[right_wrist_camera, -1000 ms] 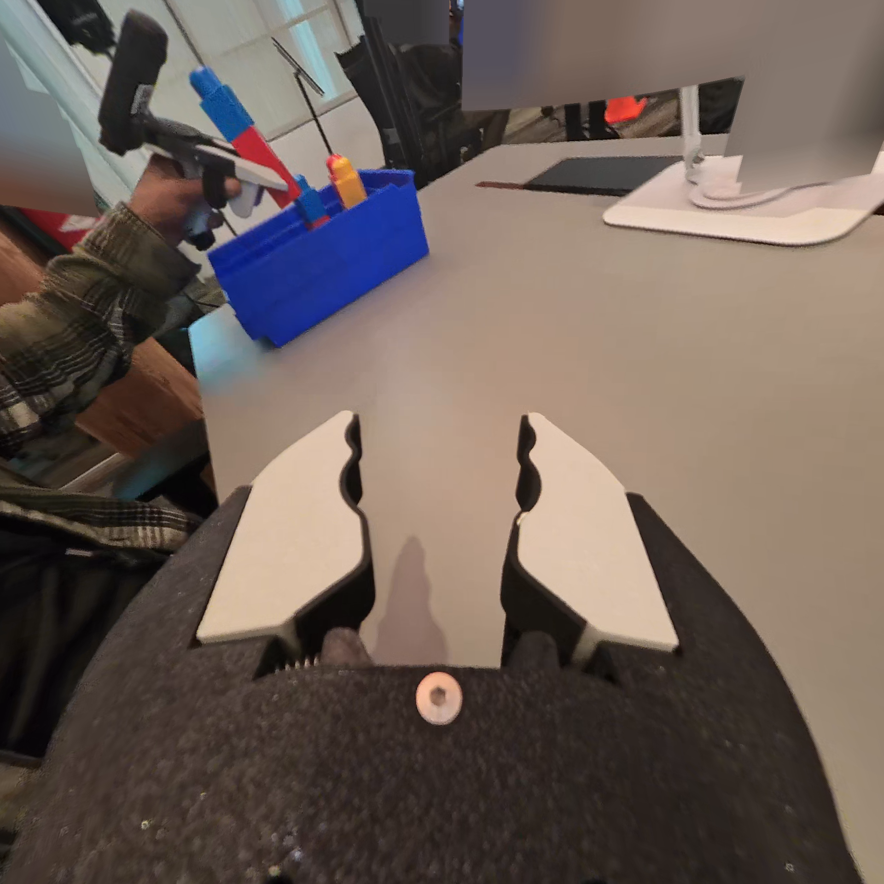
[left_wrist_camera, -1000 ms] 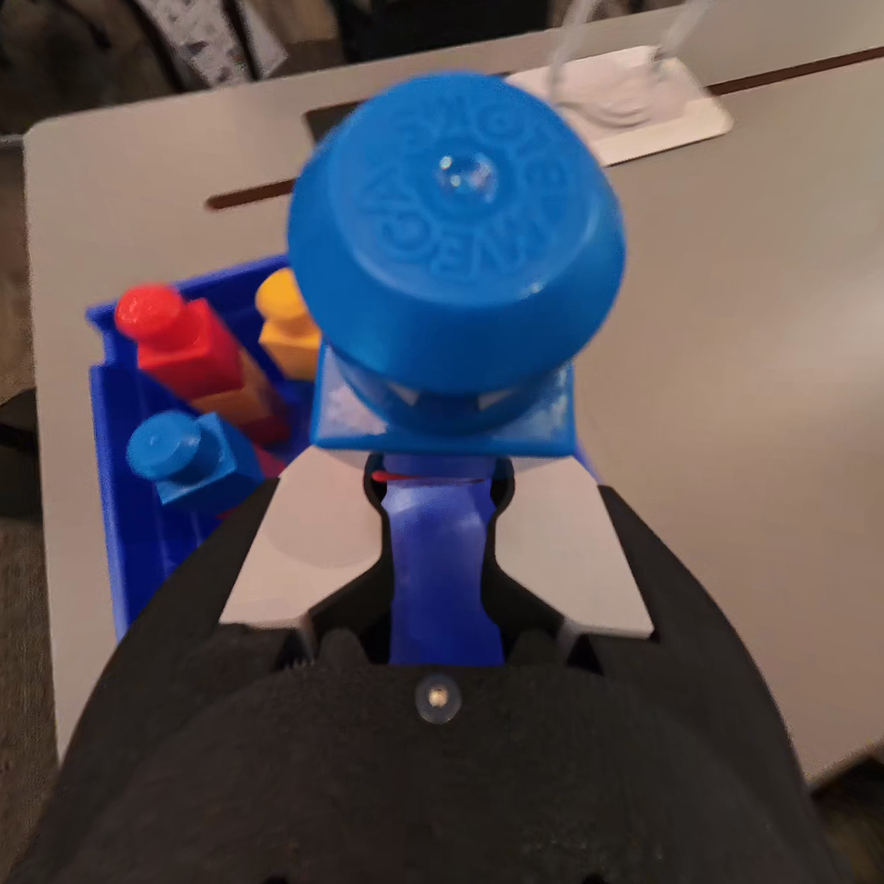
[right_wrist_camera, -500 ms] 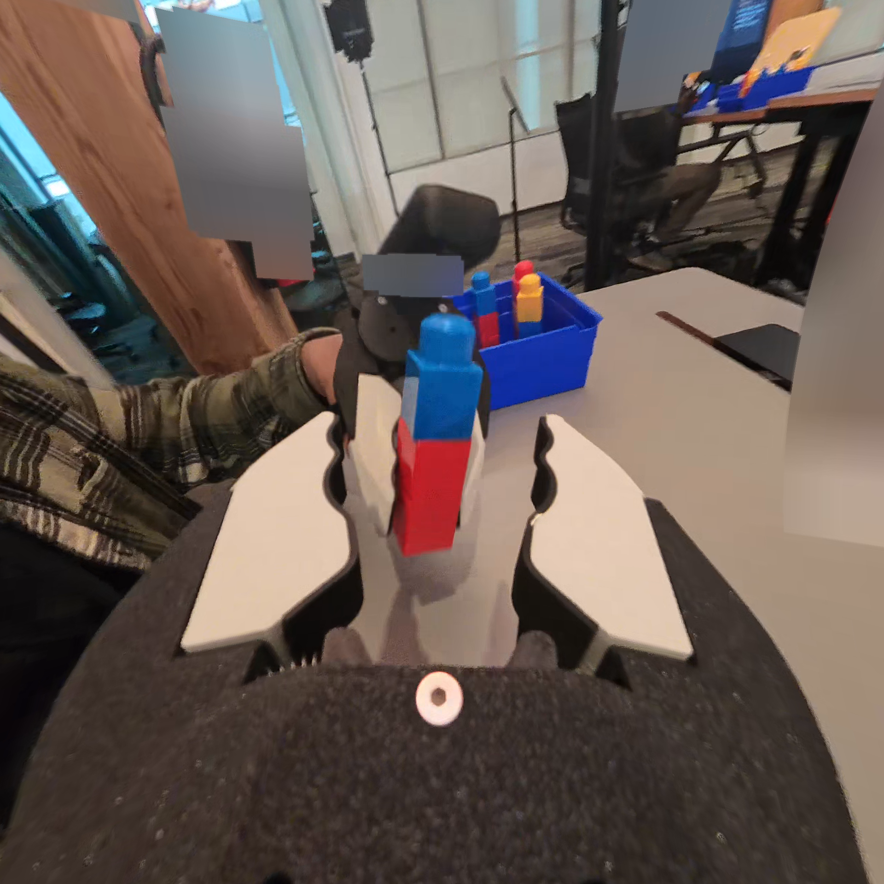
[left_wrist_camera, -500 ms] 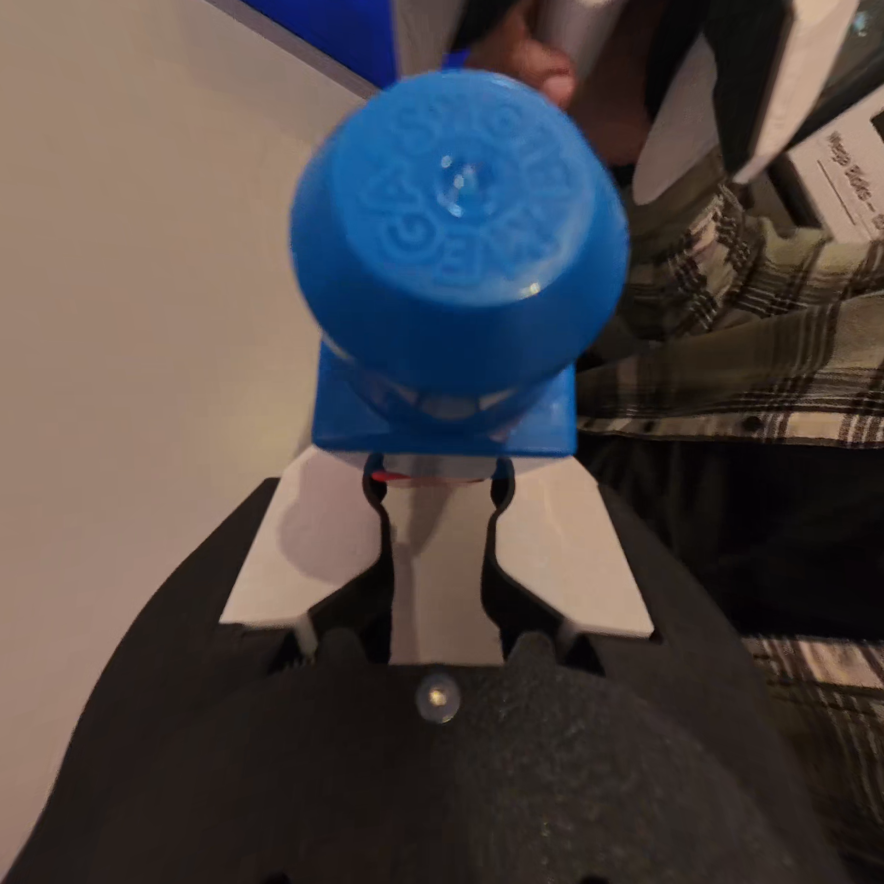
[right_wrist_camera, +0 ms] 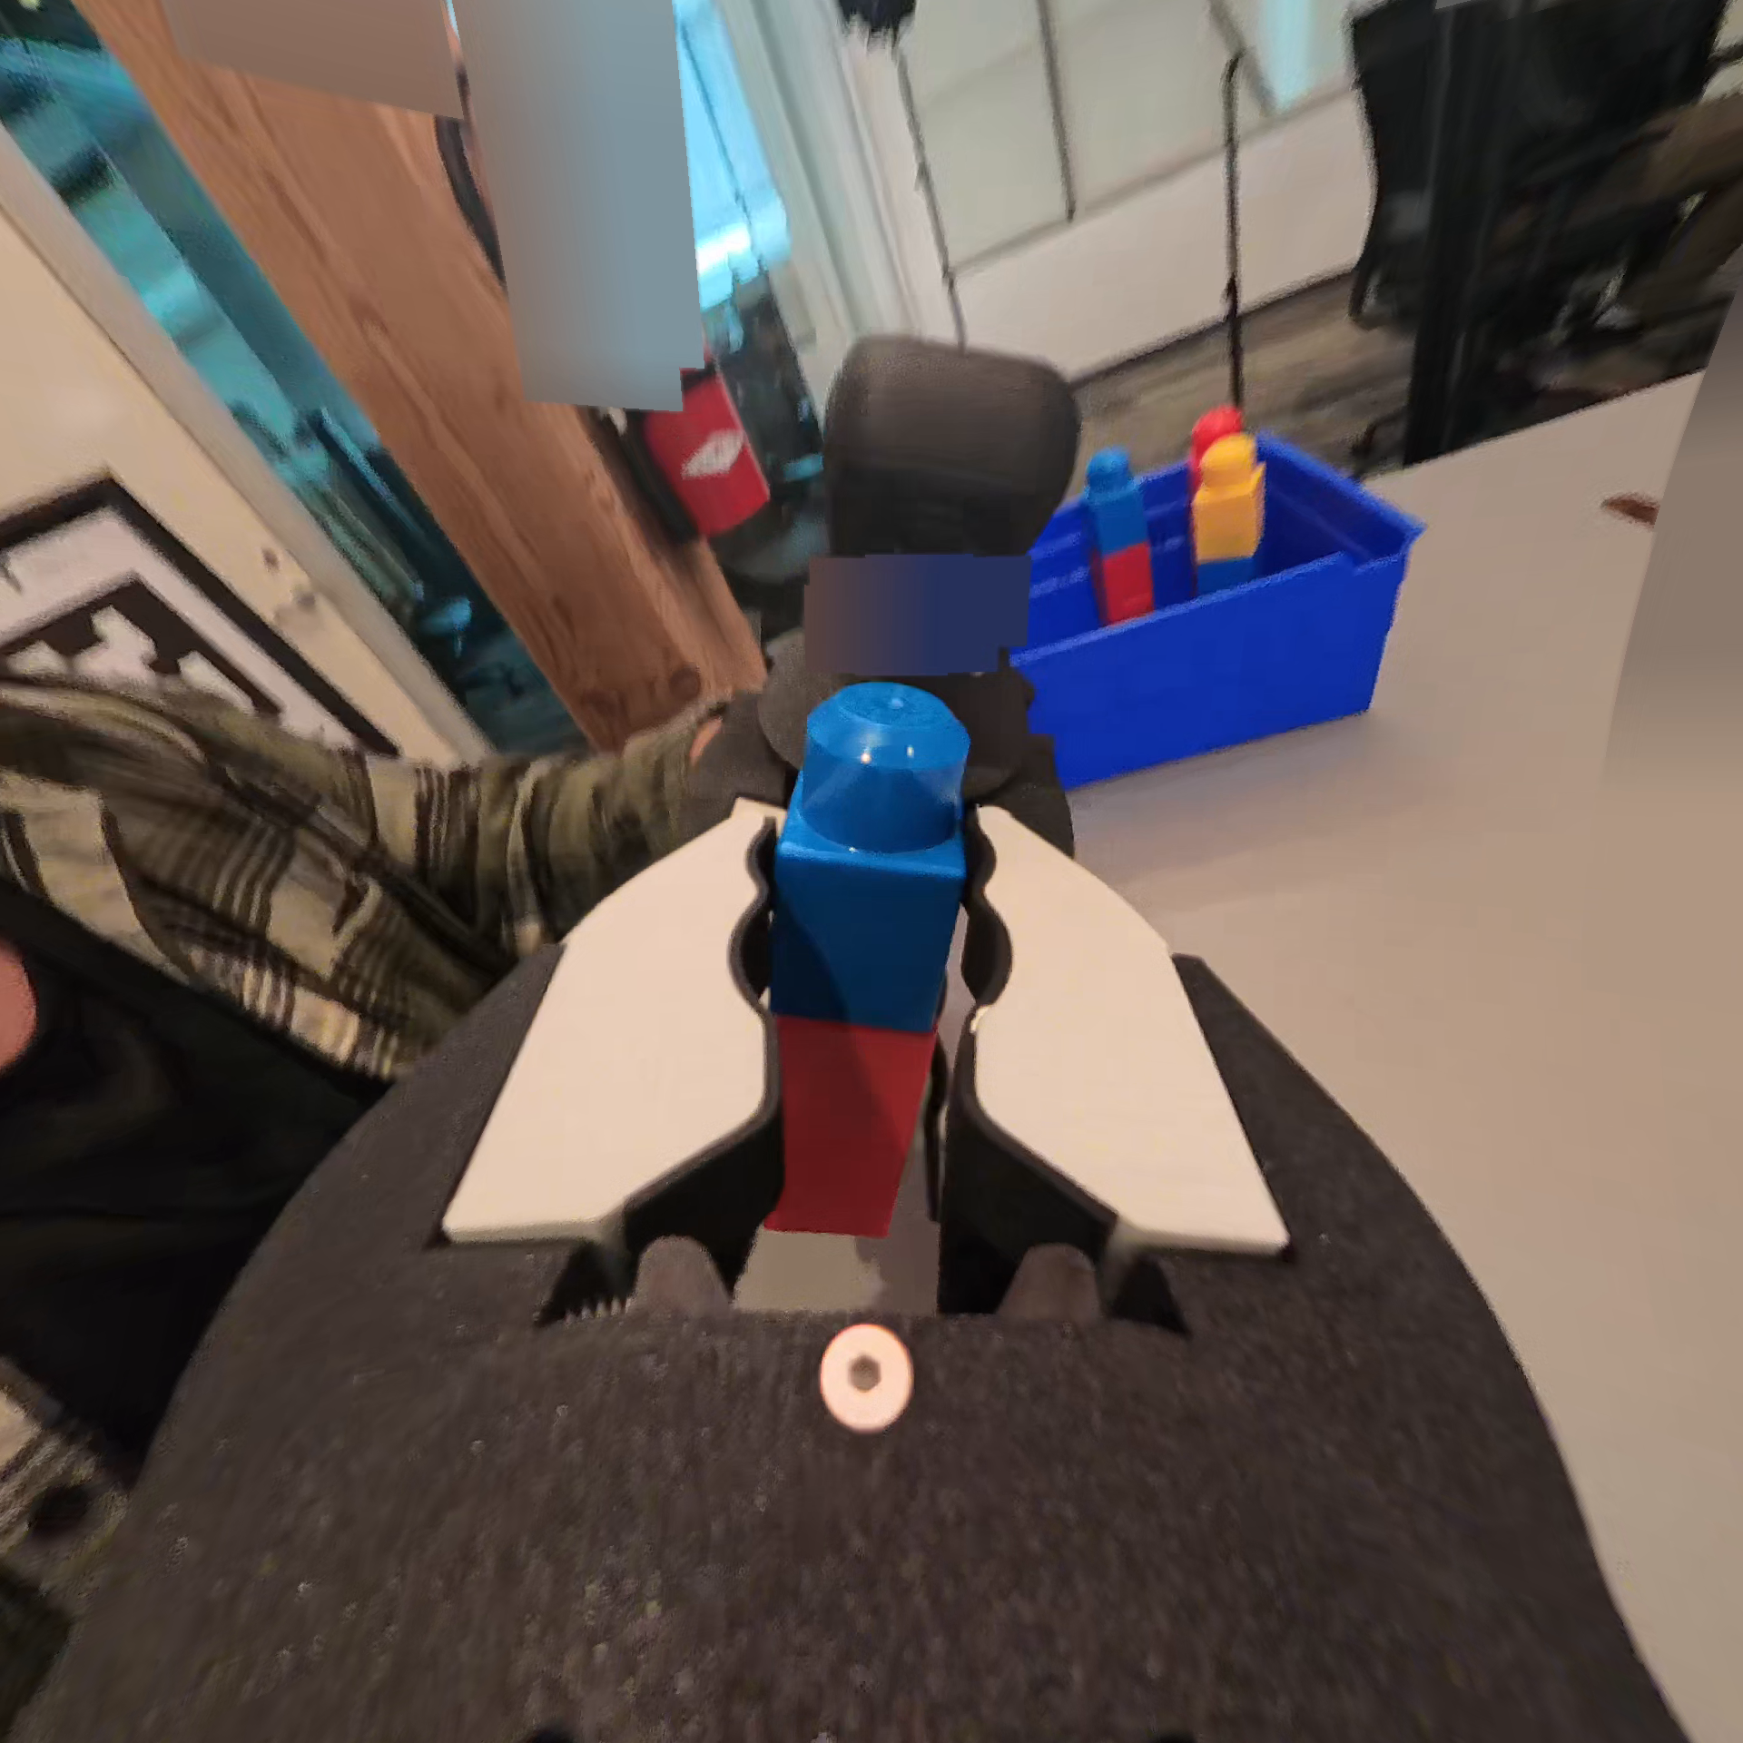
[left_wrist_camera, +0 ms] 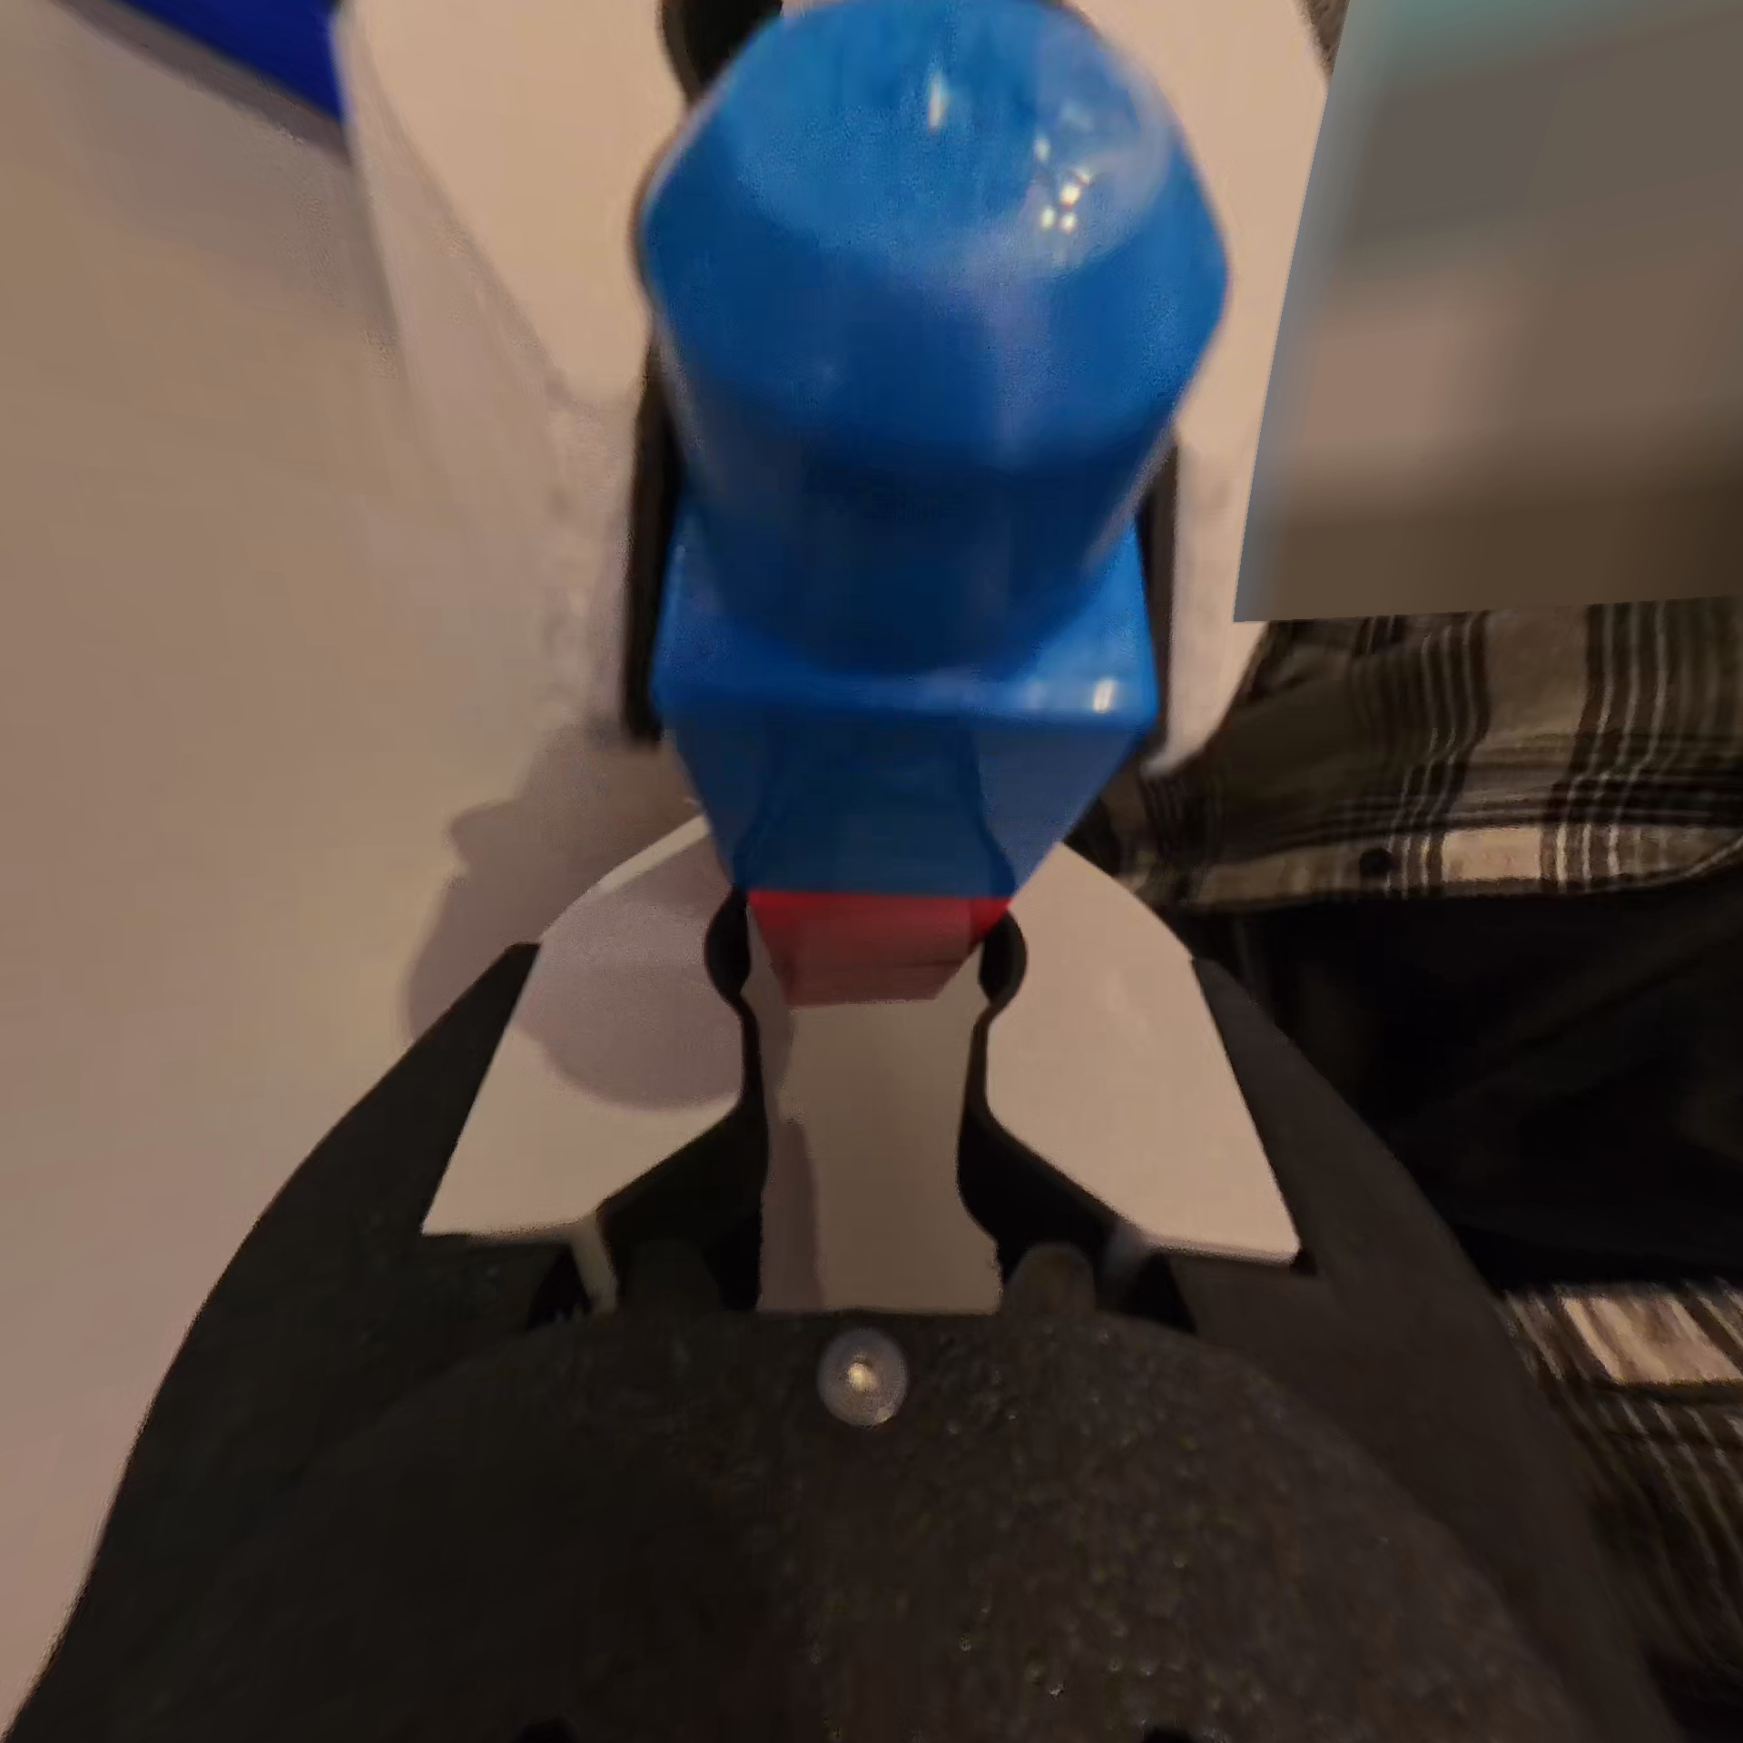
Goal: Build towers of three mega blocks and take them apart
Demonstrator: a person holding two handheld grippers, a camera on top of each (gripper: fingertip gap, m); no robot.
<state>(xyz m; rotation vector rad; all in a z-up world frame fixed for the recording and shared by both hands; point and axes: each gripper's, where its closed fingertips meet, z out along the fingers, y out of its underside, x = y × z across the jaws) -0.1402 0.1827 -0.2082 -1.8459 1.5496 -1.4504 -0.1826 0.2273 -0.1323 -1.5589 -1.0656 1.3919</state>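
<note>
Fingers of my right gripper [right_wrist_camera: 863, 929] squeeze the blue block [right_wrist_camera: 863, 905]; my left gripper [left_wrist_camera: 863, 953] pinches the red block [left_wrist_camera: 863, 948] under it. I think I should pull straight apart — no twisting — and hold tight. More towers wait in the blue bin [right_wrist_camera: 1217, 670] at 1 o'clock.

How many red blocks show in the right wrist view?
3. One red block sits under the blue block in the right gripper; two stand in the blue bin: one under a blue block, one behind the yellow block. More may be hidden.
</note>
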